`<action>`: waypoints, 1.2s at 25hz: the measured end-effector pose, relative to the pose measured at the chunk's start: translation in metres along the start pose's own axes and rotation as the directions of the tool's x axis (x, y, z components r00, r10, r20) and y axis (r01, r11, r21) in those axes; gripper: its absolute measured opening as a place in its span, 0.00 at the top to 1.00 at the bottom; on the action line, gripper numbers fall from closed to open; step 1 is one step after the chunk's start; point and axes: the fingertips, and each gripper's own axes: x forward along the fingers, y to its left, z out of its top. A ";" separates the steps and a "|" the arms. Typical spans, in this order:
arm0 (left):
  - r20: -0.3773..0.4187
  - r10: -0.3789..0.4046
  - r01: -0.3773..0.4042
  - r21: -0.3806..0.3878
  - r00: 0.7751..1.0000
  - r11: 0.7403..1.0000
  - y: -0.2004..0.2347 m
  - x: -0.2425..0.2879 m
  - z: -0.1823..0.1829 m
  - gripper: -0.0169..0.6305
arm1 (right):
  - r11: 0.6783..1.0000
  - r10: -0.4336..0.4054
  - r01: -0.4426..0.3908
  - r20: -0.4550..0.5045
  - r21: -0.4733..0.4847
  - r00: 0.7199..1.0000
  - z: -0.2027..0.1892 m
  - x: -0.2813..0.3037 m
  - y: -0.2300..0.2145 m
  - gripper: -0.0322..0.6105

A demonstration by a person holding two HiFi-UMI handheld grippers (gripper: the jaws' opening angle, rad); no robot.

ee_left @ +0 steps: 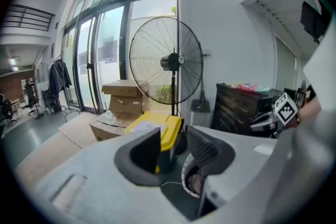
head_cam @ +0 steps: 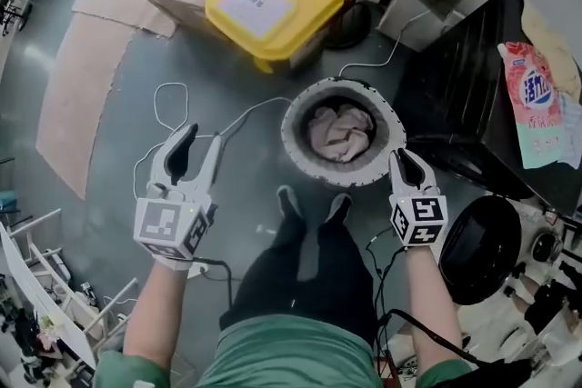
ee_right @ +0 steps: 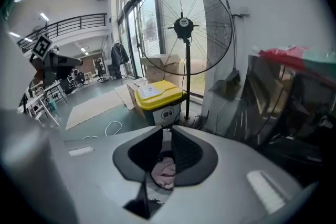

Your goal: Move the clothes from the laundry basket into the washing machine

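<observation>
- Left hand-held gripper (head_cam: 202,141): jaws stand well apart with nothing between them. It hangs over the bare grey floor (head_cam: 118,195), left of the basket and apart from it, tips pointing forward and down.
- Right hand-held gripper (head_cam: 401,157): jaws are brought together and hold nothing. Its tips sit over the near right edge of the basket rim; contact with the rim cannot be confirmed. The pink cloth seen through the slit in the right gripper view lies beyond the jaws, down in the basket.
- Round white perforated laundry basket (head_cam: 289,134): stands upright on the floor, mouth facing up, between the two grippers and slightly ahead of them.
- Pale pink crumpled clothes (head_cam: 338,132): all inside the basket, bunched in a roughly round heap below the rim. The heap shows no clear long axis and no end pointing any way.
- Person's dark shoes (head_cam: 291,200): planted just beside the basket's near edge.
- Black cabinet (head_cam: 455,77): to the right of the basket, with a pink-and-white detergent bag (head_cam: 536,100) lying on top.
- Yellow-lidded plastic bin (head_cam: 273,4): beyond the basket, beside the pole of a standing fan (ee_left: 173,60).
- White cable (head_cam: 168,104): looped on the floor, ahead of the left gripper.
</observation>
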 end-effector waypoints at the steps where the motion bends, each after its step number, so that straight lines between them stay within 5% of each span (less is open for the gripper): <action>1: -0.013 0.007 -0.007 0.002 1.000 1.000 0.002 0.007 -0.006 0.73 | 1.000 0.018 -0.018 -0.015 0.008 1.000 -0.011 0.012 0.000 0.88; 6: -0.086 0.044 -0.044 0.000 0.995 0.999 0.001 0.040 -0.041 0.73 | 0.991 0.118 -0.127 -0.165 -0.041 0.979 -0.080 0.072 -0.003 0.76; 16: -0.252 0.055 -0.061 -0.016 0.966 0.998 -0.018 0.083 -0.162 0.73 | 0.920 0.259 -0.352 -0.402 -0.175 0.878 -0.196 0.184 -0.021 0.59; 22: -0.288 0.057 -0.079 -0.068 0.956 0.995 -0.022 0.115 -0.227 0.73 | 0.836 0.290 -0.488 -0.553 -0.252 0.781 -0.264 0.250 -0.008 0.45; 30: -0.242 -0.006 -0.007 -0.055 0.970 0.998 -0.021 0.155 -0.304 0.73 | 0.744 0.204 -0.601 -0.756 -0.293 0.622 -0.387 0.346 0.000 0.18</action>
